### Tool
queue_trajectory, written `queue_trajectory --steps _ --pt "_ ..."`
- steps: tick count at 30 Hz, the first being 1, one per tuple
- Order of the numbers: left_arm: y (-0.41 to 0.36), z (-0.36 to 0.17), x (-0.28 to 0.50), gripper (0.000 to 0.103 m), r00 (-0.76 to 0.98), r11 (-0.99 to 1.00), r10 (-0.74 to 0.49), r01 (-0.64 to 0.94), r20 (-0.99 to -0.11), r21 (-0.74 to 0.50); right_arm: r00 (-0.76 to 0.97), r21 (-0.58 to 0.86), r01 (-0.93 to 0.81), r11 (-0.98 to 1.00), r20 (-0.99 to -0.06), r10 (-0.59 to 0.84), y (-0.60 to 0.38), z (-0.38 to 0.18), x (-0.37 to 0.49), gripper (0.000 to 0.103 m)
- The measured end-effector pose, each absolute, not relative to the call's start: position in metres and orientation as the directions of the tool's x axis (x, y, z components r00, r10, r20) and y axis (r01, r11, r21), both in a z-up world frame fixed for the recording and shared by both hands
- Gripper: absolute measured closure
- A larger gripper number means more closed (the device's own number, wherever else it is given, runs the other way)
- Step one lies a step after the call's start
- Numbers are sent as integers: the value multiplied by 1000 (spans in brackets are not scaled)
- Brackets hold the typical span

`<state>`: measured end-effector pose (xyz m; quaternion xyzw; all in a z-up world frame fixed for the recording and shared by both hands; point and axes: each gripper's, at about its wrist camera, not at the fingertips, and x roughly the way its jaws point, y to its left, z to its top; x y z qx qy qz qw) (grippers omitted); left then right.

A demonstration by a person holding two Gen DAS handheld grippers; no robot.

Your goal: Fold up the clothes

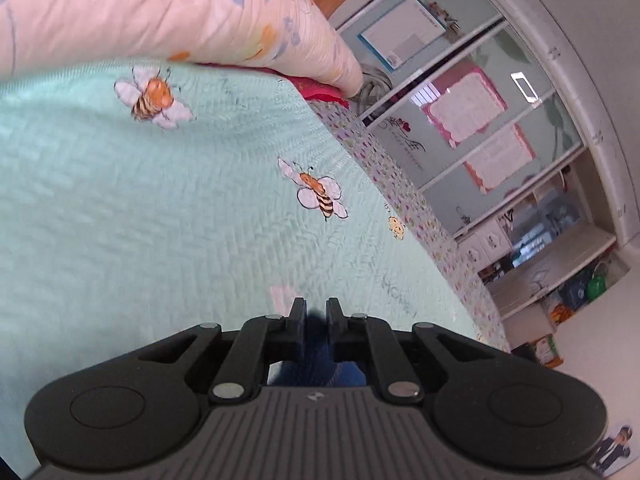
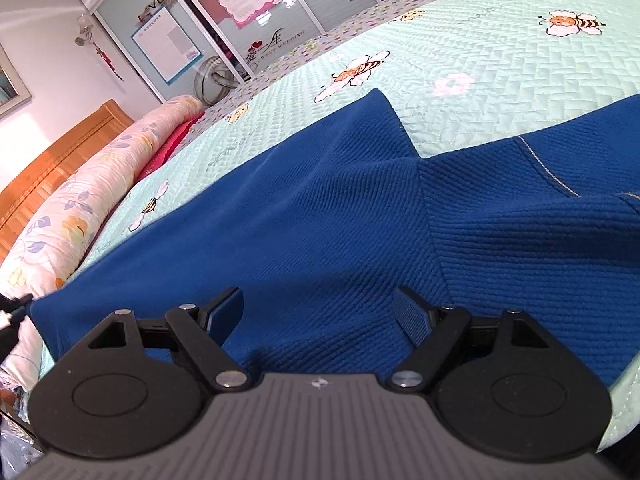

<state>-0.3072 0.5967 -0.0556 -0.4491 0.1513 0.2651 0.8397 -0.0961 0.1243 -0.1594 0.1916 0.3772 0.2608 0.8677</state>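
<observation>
Two grippers are in use over one blue garment, which is spread across the mint quilted bedspread with bee prints. In the left wrist view the left gripper is seen with its jaws drawn nearly together on a bunch of the blue cloth, which shows between the fingers and below them; past the fingertips only bedspread is seen. In the right wrist view the right gripper is held with its jaws well apart, low over the near part of the garment, with nothing gripped; whether the pads touch the cloth cannot be told. The task is judged to be at an early stage: most of the garment lies open in a single layer, and one corner or sleeve reaches away toward the far edge of the bed. A raised diagonal crease runs through the middle, and a lighter seam line is visible at the right. No finished fold is seen. A first fold is judged to be in hand at the left-held end, and the remaining folds and flattening are left to do. The long axis of the garment is read as running from lower left to upper right in the right wrist view, roughly parallel to the floral bolster at the headboard; its right end is cut off, so its facing cannot be told.
</observation>
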Motion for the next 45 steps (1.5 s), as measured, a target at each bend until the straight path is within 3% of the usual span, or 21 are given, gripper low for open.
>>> queue_trajectory --steps 1,4,7,10,12,13,14,16,21,23,26,28,31,33,35,41,45 --pt "600 -56 -308 92 805 458 313 -593 -505 -662 581 527 -307 792 -556 595 125 -159 -96 21" --pt "589 -97 -296 49 729 403 250 -677 -638 -616 585 526 -304 795 -556 591 125 -160 -96 21" --pt "565 -133 -289 49 715 410 198 -682 -671 -606 585 522 -308 795 -555 591 125 -160 -96 21" --pt "553 -142 -282 37 724 422 212 -674 -657 -606 587 510 -319 799 -556 589 126 -161 -97 21" --pt "555 -138 -277 44 726 431 208 -670 -656 -605 588 501 -325 802 -557 586 127 -161 -98 21" --pt "558 -134 -276 95 734 442 207 -660 -647 -607 590 497 -326 804 -558 584 128 -161 -98 21" --pt "558 -124 -279 98 743 449 240 -655 -624 -608 591 494 -327 806 -558 582 129 -161 -99 21" --pt "556 -101 -283 98 772 490 302 -629 -560 -603 591 497 -327 804 -556 584 128 -161 -99 21" --pt "513 -60 -262 97 853 732 177 -447 -490 -514 595 494 -328 805 -554 582 129 -162 -100 21" --pt "480 -70 -245 97 850 794 87 -374 -520 -479 599 487 -331 809 -554 578 131 -162 -100 20" --pt "406 -94 -210 96 801 914 4 -246 -599 -322 601 478 -337 811 -554 576 132 -162 -101 20" --pt "364 -102 -200 96 786 972 -11 -137 -618 -192 598 478 -342 809 -553 580 132 -161 -101 20" --pt "361 -97 -204 90 799 974 40 -166 -600 -157 592 489 -347 800 -547 592 129 -162 -102 20" --pt "387 -90 -213 75 808 943 72 -245 -584 -224 593 494 -344 799 -545 592 129 -163 -101 20" --pt "414 -87 -226 47 810 898 117 -333 -574 -287 597 492 -340 801 -546 588 131 -163 -100 19" --pt "476 -95 -249 40 743 759 238 -544 -626 -357 597 486 -349 801 -544 590 131 -163 -100 19" --pt "497 -104 -230 44 771 647 135 -545 -623 -534 597 482 -355 801 -542 591 132 -163 -100 19"
